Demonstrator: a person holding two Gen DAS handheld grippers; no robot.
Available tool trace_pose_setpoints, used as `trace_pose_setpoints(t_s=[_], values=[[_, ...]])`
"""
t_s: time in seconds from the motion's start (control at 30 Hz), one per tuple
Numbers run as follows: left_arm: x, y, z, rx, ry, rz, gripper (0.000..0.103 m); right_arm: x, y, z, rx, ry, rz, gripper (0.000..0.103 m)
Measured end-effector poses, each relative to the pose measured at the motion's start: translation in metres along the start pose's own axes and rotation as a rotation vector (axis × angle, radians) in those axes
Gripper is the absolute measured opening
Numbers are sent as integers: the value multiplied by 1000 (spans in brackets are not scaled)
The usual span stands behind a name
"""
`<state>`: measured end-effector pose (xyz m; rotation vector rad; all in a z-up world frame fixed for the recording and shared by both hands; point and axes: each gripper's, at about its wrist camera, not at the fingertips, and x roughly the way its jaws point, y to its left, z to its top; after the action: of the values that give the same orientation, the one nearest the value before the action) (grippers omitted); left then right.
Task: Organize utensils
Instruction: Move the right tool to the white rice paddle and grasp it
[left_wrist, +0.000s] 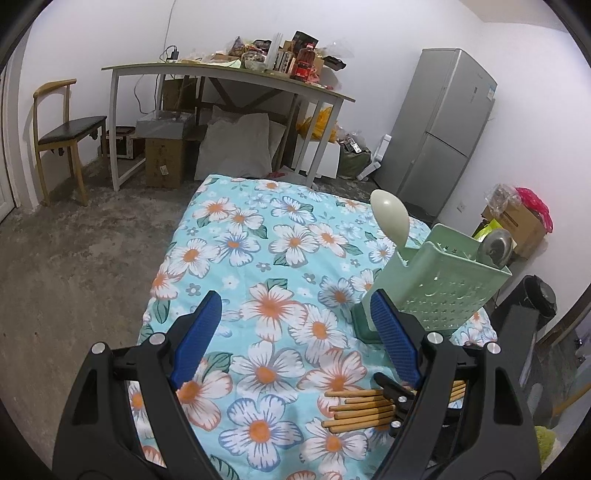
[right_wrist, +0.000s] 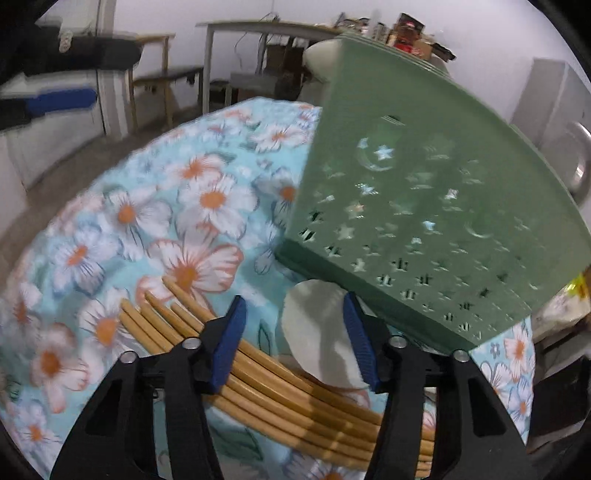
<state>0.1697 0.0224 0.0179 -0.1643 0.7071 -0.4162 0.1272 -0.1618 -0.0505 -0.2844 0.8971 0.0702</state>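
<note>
A green perforated utensil holder (left_wrist: 443, 284) stands on the floral cloth at the right, with a pale spoon (left_wrist: 390, 216) standing in it. It fills the right wrist view (right_wrist: 424, 206). Several bamboo chopsticks (left_wrist: 362, 410) lie on the cloth in front of it, also in the right wrist view (right_wrist: 258, 373). My left gripper (left_wrist: 295, 332) is open and empty above the cloth. My right gripper (right_wrist: 293, 336) is open, low over the chopsticks, its jaws either side of a white spoon bowl (right_wrist: 317, 339). Its tip shows beside the chopsticks in the left wrist view (left_wrist: 393, 398).
The floral cloth (left_wrist: 258, 258) covers a small table with concrete floor around it. Behind stand a cluttered desk (left_wrist: 229, 77), a wooden chair (left_wrist: 62, 133), a grey fridge (left_wrist: 439, 133) and boxes (left_wrist: 517, 221).
</note>
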Motion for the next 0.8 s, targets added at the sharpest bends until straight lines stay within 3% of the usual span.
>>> trace_pose_setpoints(t_s=[0.2, 0.27, 0.43, 0.8], values=[[3, 2, 0, -6, 5, -5, 79, 8, 9, 1, -31, 10, -23, 34], [3, 1, 0, -1, 2, -6, 79, 8, 12, 1, -47, 5, -38, 20], [2, -3, 0, 7, -1, -9, 79, -2, 12, 2, -7, -26, -48, 10], [-4, -14, 0, 34, -14, -17, 78, -46, -18, 5, 97, -128, -19, 6]])
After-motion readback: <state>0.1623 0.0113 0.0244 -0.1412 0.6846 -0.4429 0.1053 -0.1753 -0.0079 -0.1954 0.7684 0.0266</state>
